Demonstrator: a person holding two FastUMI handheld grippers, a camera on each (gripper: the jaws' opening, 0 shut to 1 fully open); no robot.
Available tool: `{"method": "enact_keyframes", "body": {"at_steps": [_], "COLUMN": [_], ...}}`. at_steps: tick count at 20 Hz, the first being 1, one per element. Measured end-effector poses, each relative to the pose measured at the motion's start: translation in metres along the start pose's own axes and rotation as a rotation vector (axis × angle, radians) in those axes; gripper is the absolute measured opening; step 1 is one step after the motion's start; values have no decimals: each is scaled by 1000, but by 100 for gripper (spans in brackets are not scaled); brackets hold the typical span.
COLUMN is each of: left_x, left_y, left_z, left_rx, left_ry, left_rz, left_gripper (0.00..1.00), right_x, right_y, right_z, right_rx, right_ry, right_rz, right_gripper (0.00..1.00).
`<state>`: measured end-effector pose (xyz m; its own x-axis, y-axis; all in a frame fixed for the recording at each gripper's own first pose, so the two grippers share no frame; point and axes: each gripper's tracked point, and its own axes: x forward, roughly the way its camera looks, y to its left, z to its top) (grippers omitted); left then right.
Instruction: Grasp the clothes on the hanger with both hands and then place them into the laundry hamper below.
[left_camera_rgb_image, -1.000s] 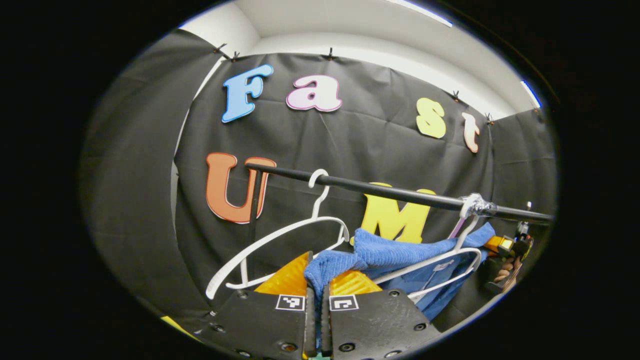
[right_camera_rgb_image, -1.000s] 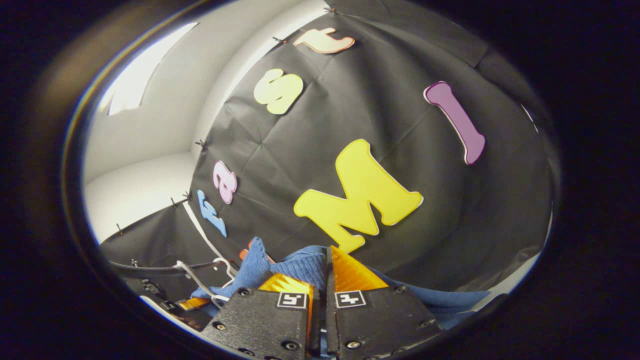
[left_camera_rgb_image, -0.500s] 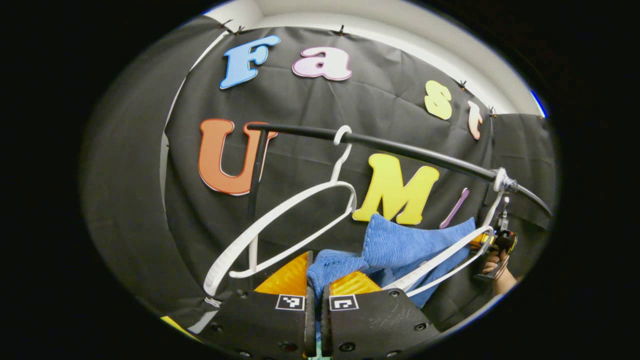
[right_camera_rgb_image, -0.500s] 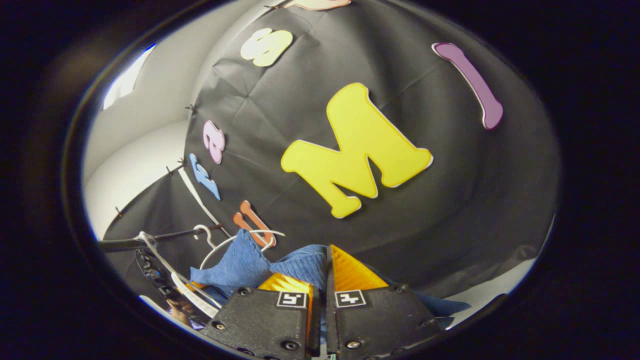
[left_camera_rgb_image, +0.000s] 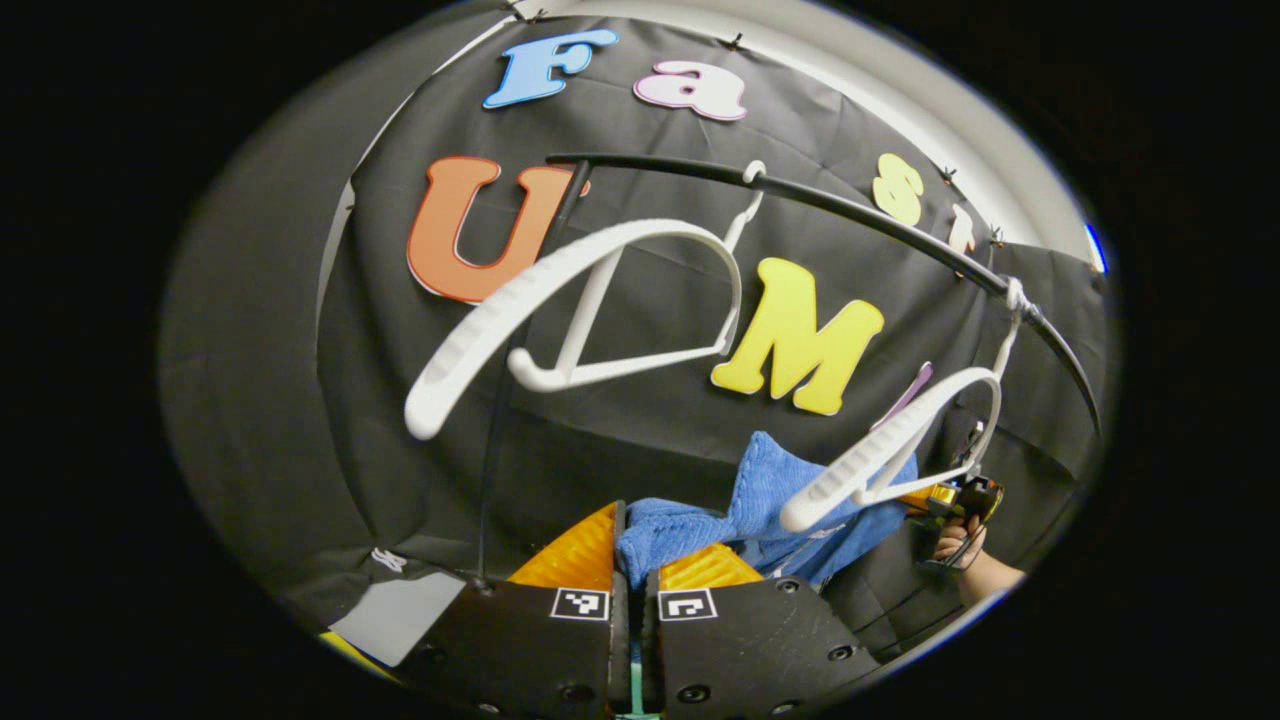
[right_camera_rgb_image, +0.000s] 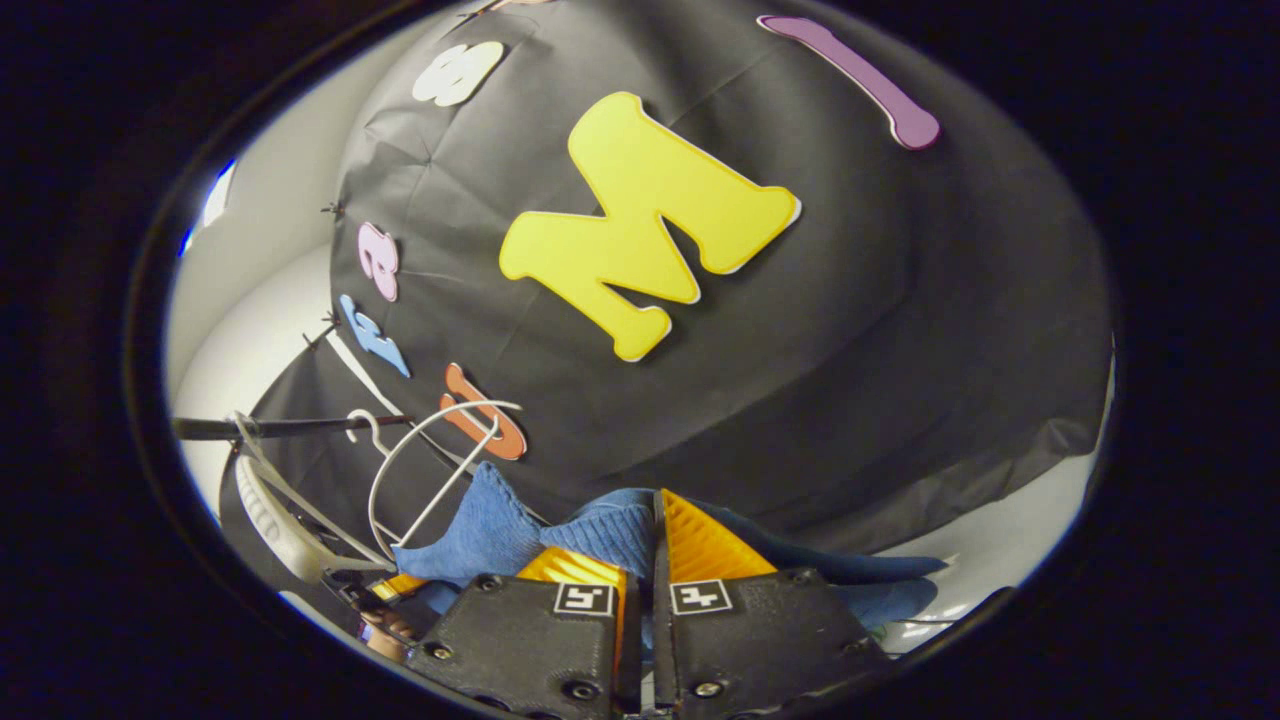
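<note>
Left gripper view: the left gripper (left_camera_rgb_image: 632, 560) is closed, both fingers pinching a fold of the blue ribbed garment (left_camera_rgb_image: 760, 500). The garment hangs below the black rail (left_camera_rgb_image: 850, 210), off both hangers. 2 white plastic hangers hook on the rail: the near hanger (left_camera_rgb_image: 560, 300) at centre, bare, and the far hanger (left_camera_rgb_image: 890, 450) crossing in front of the garment. The right gripper (left_camera_rgb_image: 950, 498), held by a hand (left_camera_rgb_image: 965, 550), sits at the garment's far end.

Right gripper view: the right gripper (right_camera_rgb_image: 650, 560) is closed on a fold of the same cloth. The rail and both hangers lie at lower left. No readable labels.
</note>
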<state>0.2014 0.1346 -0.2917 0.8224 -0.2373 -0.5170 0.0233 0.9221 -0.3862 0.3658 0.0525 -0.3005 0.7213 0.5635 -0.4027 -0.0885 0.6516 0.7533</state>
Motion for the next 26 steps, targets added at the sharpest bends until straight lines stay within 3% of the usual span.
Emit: {"method": "enact_keyframes", "body": {"at_steps": [8,12,18,21,22,26], "left_x": [-34,-54,-77,-87,-91,-107], "left_y": [-7,-26,-77,-98,-106,-137], "left_z": [-47,-62,-73,-62,-60,-39], "left_rx": [8,89,173,183,183,211], "left_ry": [14,28,24,4,1,-46], "left_rz": [25,21,-48,-81,-99,-154], "left_gripper": [4,4,4,4,9,5], "right_x": [-37,-59,-80,-95,-98,-107], "right_y": [-4,4,32,55,66,106], "right_z": [-43,-72,-117,-124,-126,-143], "right_rx": [-15,-22,-26,-47,-56,-120], "right_ry": [-6,-10,10,14,12,37], "right_rz": [-56,-60,-30,2,12,61], "right_gripper": [8,8,7,8,8,7]}}
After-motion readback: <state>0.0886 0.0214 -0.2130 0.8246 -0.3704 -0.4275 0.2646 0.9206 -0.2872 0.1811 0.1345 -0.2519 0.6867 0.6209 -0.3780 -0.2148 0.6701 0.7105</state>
